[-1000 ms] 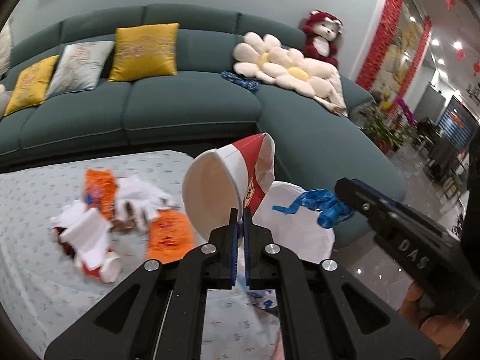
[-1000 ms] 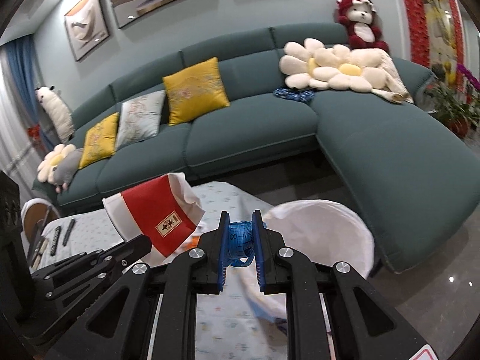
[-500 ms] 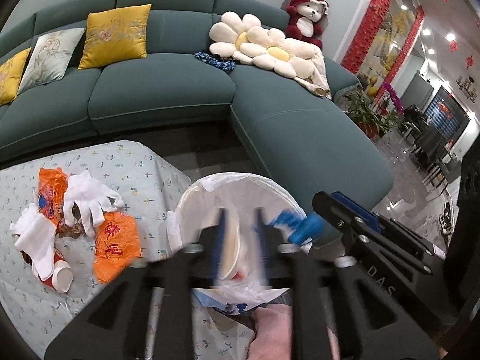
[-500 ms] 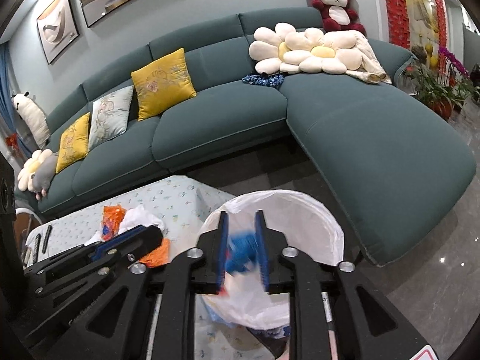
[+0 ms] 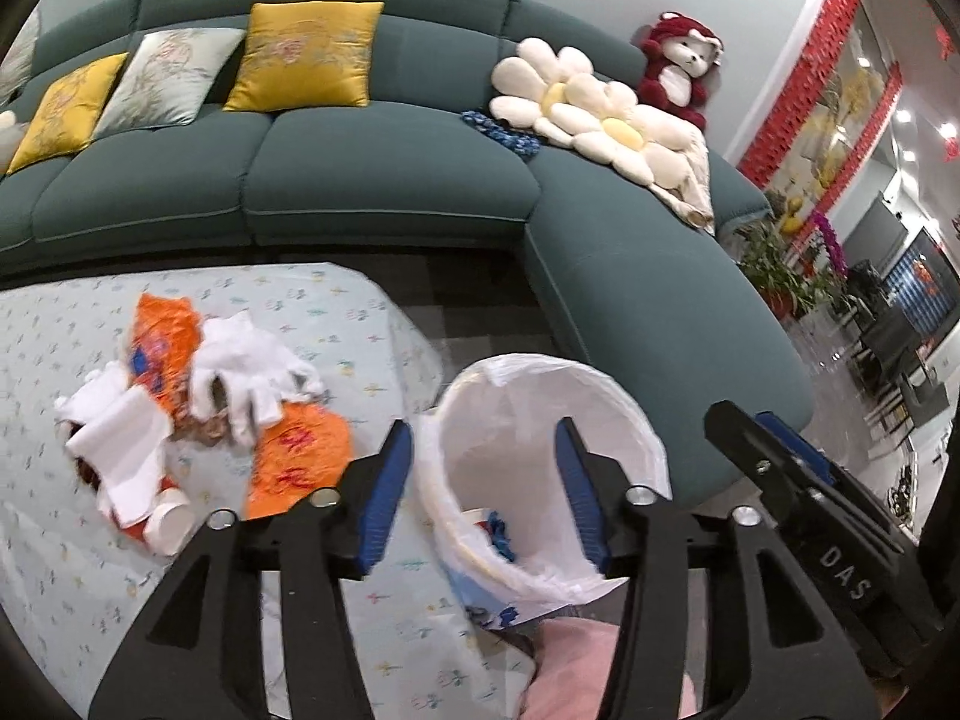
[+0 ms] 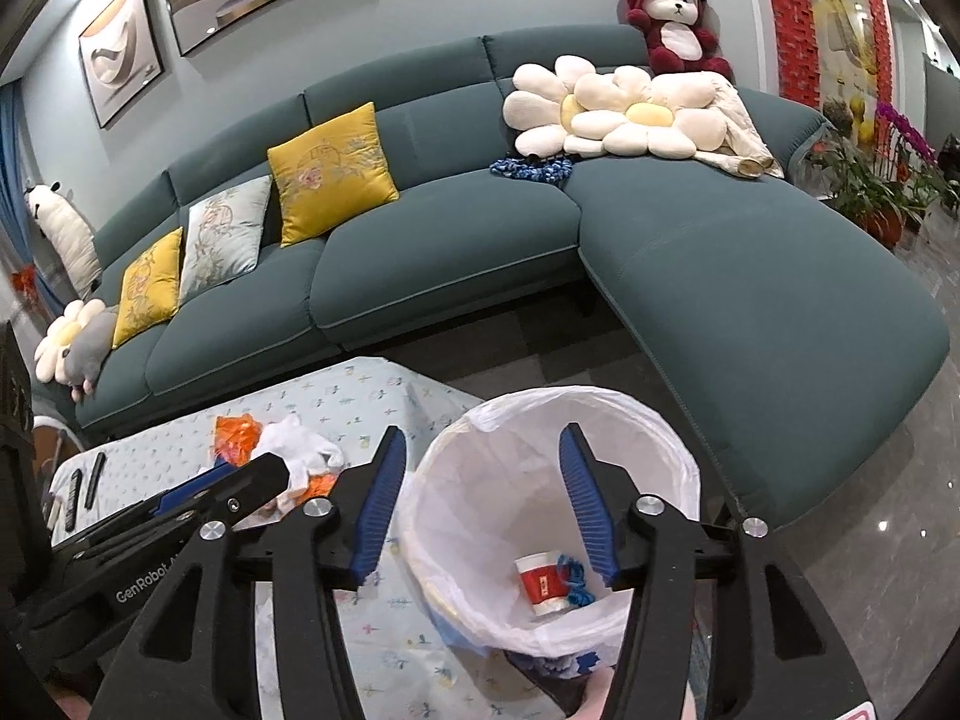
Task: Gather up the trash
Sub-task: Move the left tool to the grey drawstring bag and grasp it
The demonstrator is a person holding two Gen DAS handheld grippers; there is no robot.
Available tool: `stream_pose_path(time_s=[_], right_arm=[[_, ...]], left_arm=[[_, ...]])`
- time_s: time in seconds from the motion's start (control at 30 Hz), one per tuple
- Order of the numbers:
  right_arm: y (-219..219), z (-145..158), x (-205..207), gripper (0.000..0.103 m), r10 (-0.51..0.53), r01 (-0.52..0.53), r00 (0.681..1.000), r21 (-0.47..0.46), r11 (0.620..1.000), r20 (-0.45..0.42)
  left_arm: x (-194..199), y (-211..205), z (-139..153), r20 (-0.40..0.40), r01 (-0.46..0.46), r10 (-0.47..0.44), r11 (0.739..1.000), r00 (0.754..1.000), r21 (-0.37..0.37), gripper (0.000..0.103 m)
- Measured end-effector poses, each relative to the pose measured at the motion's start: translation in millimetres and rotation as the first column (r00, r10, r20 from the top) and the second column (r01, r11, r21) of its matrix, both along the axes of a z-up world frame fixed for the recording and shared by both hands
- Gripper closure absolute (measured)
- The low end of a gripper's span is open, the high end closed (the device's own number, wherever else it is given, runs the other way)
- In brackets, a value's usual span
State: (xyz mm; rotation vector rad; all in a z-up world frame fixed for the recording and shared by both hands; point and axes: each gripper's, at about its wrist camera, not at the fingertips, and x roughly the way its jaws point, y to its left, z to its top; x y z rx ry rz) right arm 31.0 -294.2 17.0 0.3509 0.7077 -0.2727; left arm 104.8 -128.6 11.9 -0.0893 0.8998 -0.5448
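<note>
Behind everything, a teal sofa [image 6: 456, 240] is curving round a low table [image 5: 336, 300] in a flowered cloth. Both grippers are hanging over the bin [image 6: 672, 420] beside the table, so that whatever leaves them falls inside. The left gripper [image 5: 483, 492] has just been opening its jaws and is carrying nothing between its blue pads. The right gripper [image 6: 483, 501] has just been spreading its jaws likewise and is also empty. Below them, a red cup [image 6: 542, 583] and a blue scrap [image 6: 576, 585] are lying at the bottom of the white liner. More trash is waiting on the table: white gloves [image 5: 246, 369], orange wrappers [image 5: 300, 459] and a small cup [image 5: 171, 525], heaped together. Judging by that heap, collecting is only partly done.
</note>
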Motion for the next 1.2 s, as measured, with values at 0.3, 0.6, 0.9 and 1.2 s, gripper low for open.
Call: stream_pose_path(time_s=[0.3, 0.6, 0.9, 1.2], right_arm=[[45.2, -7.9, -2.4, 0.047, 0.063, -0.062, 0.998, 0.009, 0.998, -0.031], [89.3, -25.0, -6.1, 0.044, 0.120, -0.118, 0.990, 0.027, 0.993, -0.072], [118.4, -51.4, -11.8, 0.044, 0.159, -0.155, 0.978, 0.046, 0.987, -0.135], [128.3, -71.2, -15.4, 0.044, 0.178, -0.170, 0.966, 0.057, 0.984, -0.186]], left_arm=[[-8.9, 73.0, -12.7, -0.030, -0.127, 0.128, 0.992, 0.991, 0.025, 0.034], [-20.8, 147.3, -46.1, -0.116, -0.263, 0.270, 0.962, 0.956, 0.072, 0.017], [-29.9, 170.6, -103.8, -0.288, -0.291, 0.304, 0.953, 0.908, 0.087, 0.014], [-28.3, 166.0, -154.0, -0.427, -0.284, 0.294, 0.955, 0.855, 0.089, 0.036]])
